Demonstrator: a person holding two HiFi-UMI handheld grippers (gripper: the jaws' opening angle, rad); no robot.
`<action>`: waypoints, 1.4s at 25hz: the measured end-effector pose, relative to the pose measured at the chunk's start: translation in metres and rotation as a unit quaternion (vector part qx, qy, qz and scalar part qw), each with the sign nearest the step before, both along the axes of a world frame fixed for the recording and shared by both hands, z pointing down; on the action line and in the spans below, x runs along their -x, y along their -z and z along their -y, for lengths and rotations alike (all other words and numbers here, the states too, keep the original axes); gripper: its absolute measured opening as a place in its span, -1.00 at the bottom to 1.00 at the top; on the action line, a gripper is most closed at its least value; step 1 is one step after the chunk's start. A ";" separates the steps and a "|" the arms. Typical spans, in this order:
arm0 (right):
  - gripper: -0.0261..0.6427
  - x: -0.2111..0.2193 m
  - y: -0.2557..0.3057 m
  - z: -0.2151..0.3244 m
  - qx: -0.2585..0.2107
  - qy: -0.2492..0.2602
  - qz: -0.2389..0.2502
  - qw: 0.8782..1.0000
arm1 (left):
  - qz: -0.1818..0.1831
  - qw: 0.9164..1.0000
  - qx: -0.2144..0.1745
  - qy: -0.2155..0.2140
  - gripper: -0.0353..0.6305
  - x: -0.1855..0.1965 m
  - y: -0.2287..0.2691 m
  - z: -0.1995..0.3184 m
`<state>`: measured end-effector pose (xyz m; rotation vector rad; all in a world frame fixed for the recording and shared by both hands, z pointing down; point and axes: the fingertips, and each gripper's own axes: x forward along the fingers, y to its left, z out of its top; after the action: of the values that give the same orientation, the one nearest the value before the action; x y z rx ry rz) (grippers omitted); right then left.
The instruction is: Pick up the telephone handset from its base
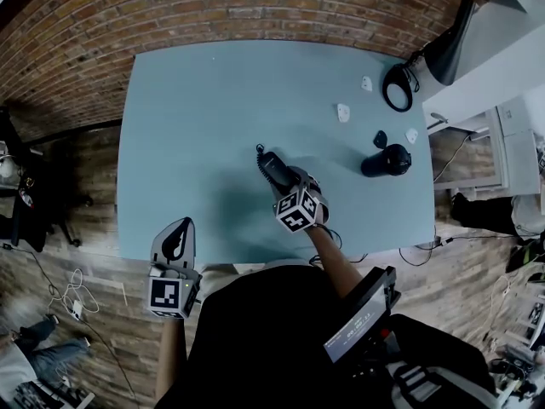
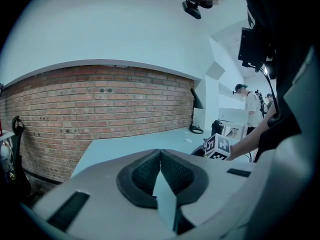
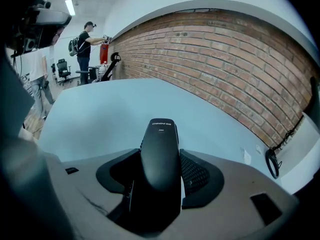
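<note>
The black telephone handset (image 1: 273, 167) is above the middle of the blue-grey table (image 1: 196, 126), with a short piece of coiled cord at its far end. My right gripper (image 1: 288, 180) is shut on it. In the right gripper view the handset (image 3: 160, 154) stands between the two black pads and sticks out past them. A black rounded unit (image 1: 387, 160), which may be the base, sits apart on the table to the right. At the table's near left edge my left gripper (image 1: 177, 239) holds nothing. Its jaws (image 2: 160, 156) meet at the tips.
A black desk lamp (image 1: 398, 86) stands at the far right corner. Small white pieces (image 1: 343, 112) and a small black piece (image 1: 380, 139) lie near the black unit. A brick wall (image 1: 213, 7) runs behind the table. People stand far off in both gripper views.
</note>
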<state>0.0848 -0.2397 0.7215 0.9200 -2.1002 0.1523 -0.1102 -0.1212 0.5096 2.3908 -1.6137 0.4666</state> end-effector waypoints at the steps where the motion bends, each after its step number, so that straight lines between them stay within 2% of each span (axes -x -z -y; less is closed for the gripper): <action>1: -0.17 0.000 0.000 0.000 -0.005 0.003 -0.005 1.000 | 0.001 1.000 0.004 -0.001 -0.86 0.000 -0.001 0.000; 5: -0.18 -0.003 0.002 0.001 -0.028 0.010 -0.026 0.999 | 0.002 1.000 0.003 0.003 -0.86 0.000 -0.002 0.000; 12: -0.19 -0.003 0.004 0.002 -0.016 0.003 0.000 1.000 | -0.002 1.000 -0.001 0.010 -0.86 0.002 -0.003 0.001; 21: -0.19 0.000 0.003 -0.003 -0.060 0.047 -0.072 0.994 | 0.002 1.000 0.001 0.007 -0.86 0.002 -0.005 0.000; 23: -0.19 0.000 0.003 -0.003 -0.054 0.042 -0.060 0.996 | 0.003 1.000 0.003 0.007 -0.86 0.001 -0.006 0.001; 27: -0.19 -0.001 0.005 -0.002 -0.026 0.012 -0.002 1.000 | 0.004 1.000 0.005 0.008 -0.86 0.002 -0.007 0.002; 31: -0.19 -0.001 0.012 -0.002 -0.012 -0.011 0.056 0.998 | 0.004 1.000 0.006 0.010 -0.86 0.003 -0.007 0.000; 35: -0.19 -0.003 0.018 -0.001 -0.009 -0.023 0.086 0.996 | 0.005 1.000 0.009 0.011 -0.86 0.003 -0.009 0.000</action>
<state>0.0882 -0.2385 0.7035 0.9967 -2.2414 0.2444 -0.1130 -0.1210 0.5187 2.3605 -1.6308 0.4871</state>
